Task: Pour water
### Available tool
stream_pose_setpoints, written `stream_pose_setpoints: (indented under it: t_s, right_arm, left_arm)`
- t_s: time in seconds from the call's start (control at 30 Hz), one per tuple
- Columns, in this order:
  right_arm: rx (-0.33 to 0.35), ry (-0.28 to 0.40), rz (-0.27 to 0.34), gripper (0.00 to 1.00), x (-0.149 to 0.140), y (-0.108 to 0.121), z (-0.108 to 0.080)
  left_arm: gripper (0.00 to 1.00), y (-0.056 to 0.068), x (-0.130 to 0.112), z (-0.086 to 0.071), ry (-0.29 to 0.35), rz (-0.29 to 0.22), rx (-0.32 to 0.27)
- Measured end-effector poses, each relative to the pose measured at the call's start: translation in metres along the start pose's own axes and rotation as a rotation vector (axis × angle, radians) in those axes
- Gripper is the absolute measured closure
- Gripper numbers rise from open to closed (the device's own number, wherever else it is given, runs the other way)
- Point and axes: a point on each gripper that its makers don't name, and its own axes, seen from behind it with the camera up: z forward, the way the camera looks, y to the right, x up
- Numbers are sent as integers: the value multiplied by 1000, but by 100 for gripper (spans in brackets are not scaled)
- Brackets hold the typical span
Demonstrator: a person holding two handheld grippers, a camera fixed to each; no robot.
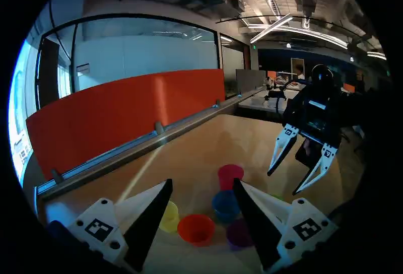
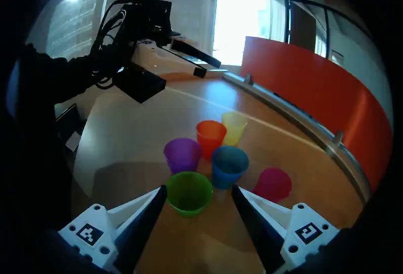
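Note:
Several small plastic cups stand clustered on the wooden table: green, purple, blue, orange, yellow and pink. My right gripper is open, with the green cup just ahead between its fingertips; neither finger presses on it. In the left gripper view, my left gripper is open above the orange cup, blue cup and pink cup. Across the cluster hangs the right gripper, also open. The left gripper hovers beyond the cups, held by a dark sleeve.
An orange partition with a metal rail runs along one long side of the table. The same partition borders the cups' right in the right gripper view. Bare tabletop stretches past the cups.

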Motion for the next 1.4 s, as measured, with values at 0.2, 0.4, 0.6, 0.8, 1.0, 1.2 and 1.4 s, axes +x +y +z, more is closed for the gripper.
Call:
stream_pose_setpoints:
  t_s: [0.2,0.4,0.6,0.8,1.0,1.2,1.4]
  right_arm:
    - [11,-34,-24,1,-12,-4,12]
    - [30,-56,-22,0,-20,-8,21]
    - [48,-70,-24,1,-25,-12,27]
    - [55,-88,-25,0,-32,-14,33]
    - [56,-99,-19,1,-40,-12,40]
    - [56,-99,-15,1,-43,-11,50]
    - [64,-94,-7,1,-46,-12,58]
  left_arm:
    - [12,1,-6,3,-14,5,-9]
    - [12,4,-12,6,-28,7,-22]
    - [12,5,-18,10,-44,15,-25]
    - [12,5,-21,12,-50,17,-30]
    - [12,6,-27,14,-65,20,-34]
    - [12,8,-29,16,-72,31,-35]
    - [12,9,-32,18,-77,33,-39]
